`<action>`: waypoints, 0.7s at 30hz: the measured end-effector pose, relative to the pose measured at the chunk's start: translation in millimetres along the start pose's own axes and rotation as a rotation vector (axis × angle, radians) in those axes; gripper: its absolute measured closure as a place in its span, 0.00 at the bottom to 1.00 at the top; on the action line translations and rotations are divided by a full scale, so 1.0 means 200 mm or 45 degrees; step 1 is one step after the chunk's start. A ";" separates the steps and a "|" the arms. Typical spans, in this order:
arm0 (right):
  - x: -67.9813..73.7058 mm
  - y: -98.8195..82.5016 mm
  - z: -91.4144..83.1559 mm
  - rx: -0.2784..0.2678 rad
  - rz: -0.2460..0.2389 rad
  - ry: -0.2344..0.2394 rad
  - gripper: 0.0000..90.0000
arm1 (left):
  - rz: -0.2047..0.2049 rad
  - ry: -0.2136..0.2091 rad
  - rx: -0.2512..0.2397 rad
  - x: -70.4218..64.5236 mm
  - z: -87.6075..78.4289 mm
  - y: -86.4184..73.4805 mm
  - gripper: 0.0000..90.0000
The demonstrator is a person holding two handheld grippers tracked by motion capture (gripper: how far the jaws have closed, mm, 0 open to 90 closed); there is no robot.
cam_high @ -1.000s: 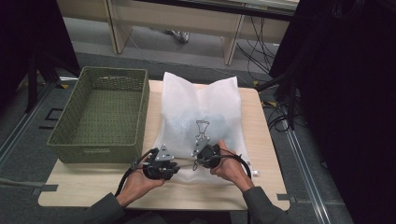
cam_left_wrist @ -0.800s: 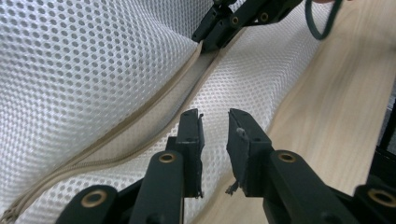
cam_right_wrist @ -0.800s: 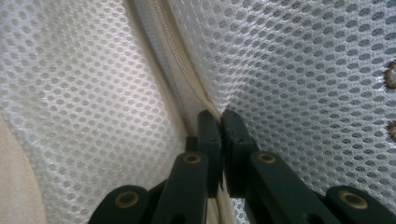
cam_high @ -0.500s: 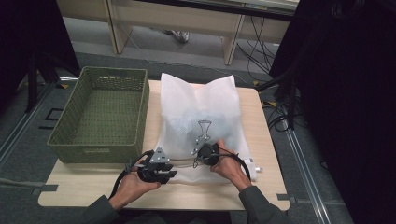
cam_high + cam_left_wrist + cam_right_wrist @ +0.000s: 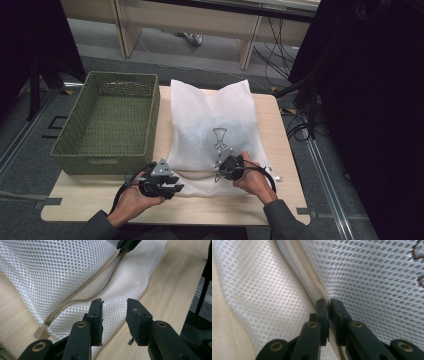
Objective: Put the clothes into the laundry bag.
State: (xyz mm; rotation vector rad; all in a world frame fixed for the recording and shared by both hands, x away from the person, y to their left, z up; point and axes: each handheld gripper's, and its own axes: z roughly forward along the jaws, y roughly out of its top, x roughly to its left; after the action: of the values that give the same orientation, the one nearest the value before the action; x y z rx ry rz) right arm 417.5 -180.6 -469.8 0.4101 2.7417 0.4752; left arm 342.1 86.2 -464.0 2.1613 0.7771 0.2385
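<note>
Altogether, one white mesh bag (image 5: 212, 125), one green woven basket (image 5: 107, 125) and two grippers occupied the wooden table (image 5: 280, 200). The bag lay flat at the table's centre, its left edge just beside the basket and its near edge holding the beige zipper (image 5: 82, 288). The right gripper (image 5: 328, 305) stood clamped on that zipper at the bag's near right. The left gripper (image 5: 113, 312) sat at the bag's near left corner; its jaws had just been opening and stood apart, gripping nothing, with mesh behind the gap. Bare tabletop remained along the near edge and the right side of the bag.
</note>
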 end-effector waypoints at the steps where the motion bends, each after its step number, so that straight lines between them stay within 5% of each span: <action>1: 0.00 0.00 0.00 0.001 -0.001 0.003 0.97 | -0.023 -0.006 -0.007 0.00 0.00 -0.01 0.71; 6: 0.00 -0.02 -0.02 -0.030 0.046 0.013 0.95 | -0.008 0.005 -0.012 0.01 -0.04 -0.02 0.67; 14: -0.01 -0.04 -0.11 -0.164 0.141 0.018 0.82 | -0.053 0.032 -0.025 0.04 -0.09 -0.05 0.60; 18: -0.02 -0.06 -0.14 -0.234 0.295 -0.007 0.60 | -0.064 0.032 -0.046 0.05 -0.12 -0.06 0.58; 21: -0.04 -0.09 -0.16 -0.299 0.374 -0.048 0.54 | -0.041 0.041 -0.058 0.05 -0.14 -0.06 0.55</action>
State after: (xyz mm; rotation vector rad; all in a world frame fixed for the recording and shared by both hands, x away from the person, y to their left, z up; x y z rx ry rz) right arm 408.5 -207.3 -445.4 0.7548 2.5580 0.8432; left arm 333.5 116.6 -455.1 2.1055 0.8164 0.2722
